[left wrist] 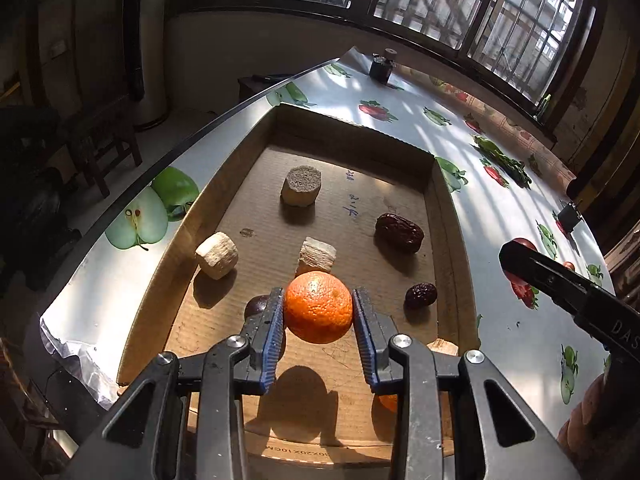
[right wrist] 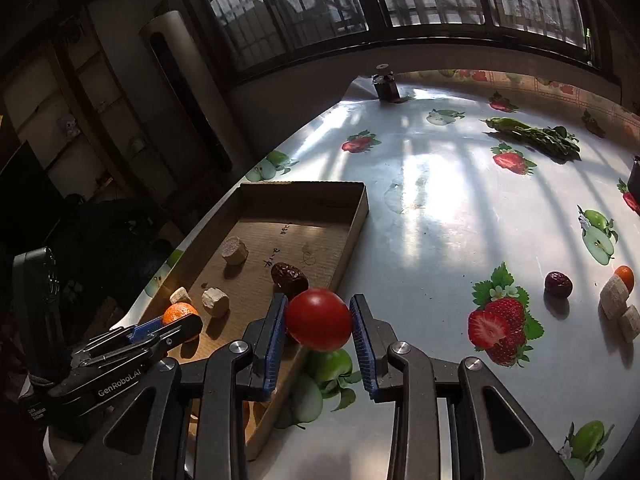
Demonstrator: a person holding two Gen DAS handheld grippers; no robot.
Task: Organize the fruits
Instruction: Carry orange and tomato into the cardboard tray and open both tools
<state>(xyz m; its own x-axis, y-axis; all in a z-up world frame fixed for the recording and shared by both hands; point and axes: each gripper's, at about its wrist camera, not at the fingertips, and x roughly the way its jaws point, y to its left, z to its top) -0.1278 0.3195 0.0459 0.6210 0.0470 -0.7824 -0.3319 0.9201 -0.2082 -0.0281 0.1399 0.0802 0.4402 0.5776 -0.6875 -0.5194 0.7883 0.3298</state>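
My left gripper [left wrist: 319,312] is shut on an orange mandarin [left wrist: 319,306] and holds it above the near half of the cardboard tray [left wrist: 444,216]. In the tray lie pale cut chunks [left wrist: 217,255], a large red date [left wrist: 399,232] and a small date [left wrist: 421,295]. My right gripper [right wrist: 319,322] is shut on a red tomato [right wrist: 319,319] and holds it over the tray's right wall [right wrist: 352,236]. The left gripper with its mandarin [right wrist: 180,313] shows at the lower left of the right wrist view. The right gripper's finger [left wrist: 560,280] shows at the right of the left wrist view.
The table [right wrist: 432,216] has a glossy fruit-print cover. On it at the right lie a date [right wrist: 558,283], pale cut chunks [right wrist: 614,296] and a mandarin [right wrist: 626,278]. Green leafy vegetables [right wrist: 536,136] lie at the far side. A small dark clamp [right wrist: 385,86] stands at the far edge.
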